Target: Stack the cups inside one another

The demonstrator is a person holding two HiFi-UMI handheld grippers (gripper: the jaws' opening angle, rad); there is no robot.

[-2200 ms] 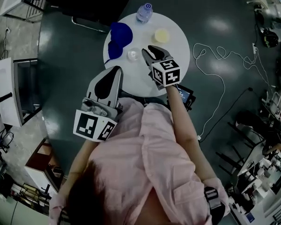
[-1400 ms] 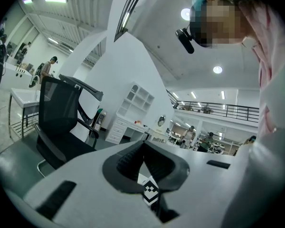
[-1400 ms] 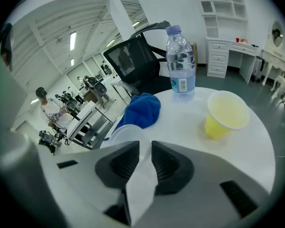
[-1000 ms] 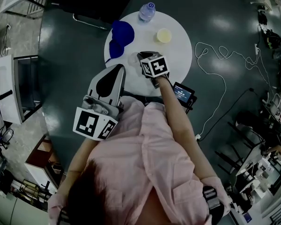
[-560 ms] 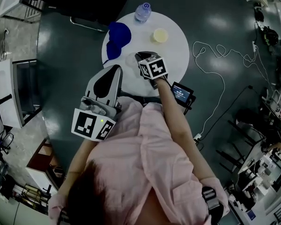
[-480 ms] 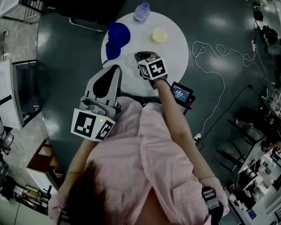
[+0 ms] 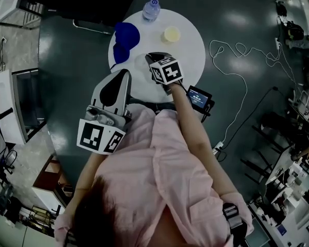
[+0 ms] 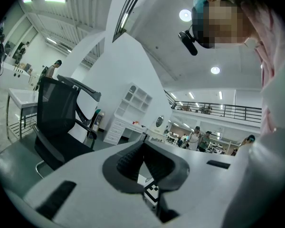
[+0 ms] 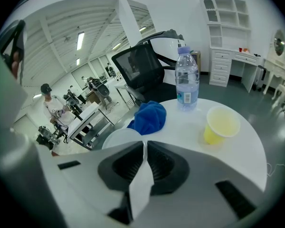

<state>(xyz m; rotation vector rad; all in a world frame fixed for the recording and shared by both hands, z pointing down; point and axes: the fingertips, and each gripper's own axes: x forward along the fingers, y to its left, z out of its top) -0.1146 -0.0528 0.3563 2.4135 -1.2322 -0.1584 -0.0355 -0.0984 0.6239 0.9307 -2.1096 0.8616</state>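
Our right gripper (image 9: 145, 146) has its jaws nearly together, pinching the thin wall of the clear cup (image 9: 119, 137) at its rim, one jaw inside and one outside. That cup is at the near left part of the round table (image 9: 242, 151), just in front of the blue cloth (image 9: 148, 118). We cannot tell whether its base rests on the table or is lifted off it. The left gripper (image 8: 143, 148) hangs off the table's near edge with its jaws together on nothing, pointing out into the room.

We judge both cups to be light, thin-walled plastic that flexes under pressure. A firm squeeze would buckle the wall, and the smooth surface could slip from a weak one. The rim is the stiffest part, so a pinch over the lip, as we have now, looks like the right hold. A grip across the whole body would crush it out of round and make nesting harder.

The yellow cup (image 9: 221, 122) stands upright to the right, well apart from the clear cup, with its mouth up and its long axis vertical. It is near the water bottle (image 9: 186, 80). The clear cup also shows its mouth upward. It needs to keep its axis vertical and line up over the yellow cup's mouth before it goes in.
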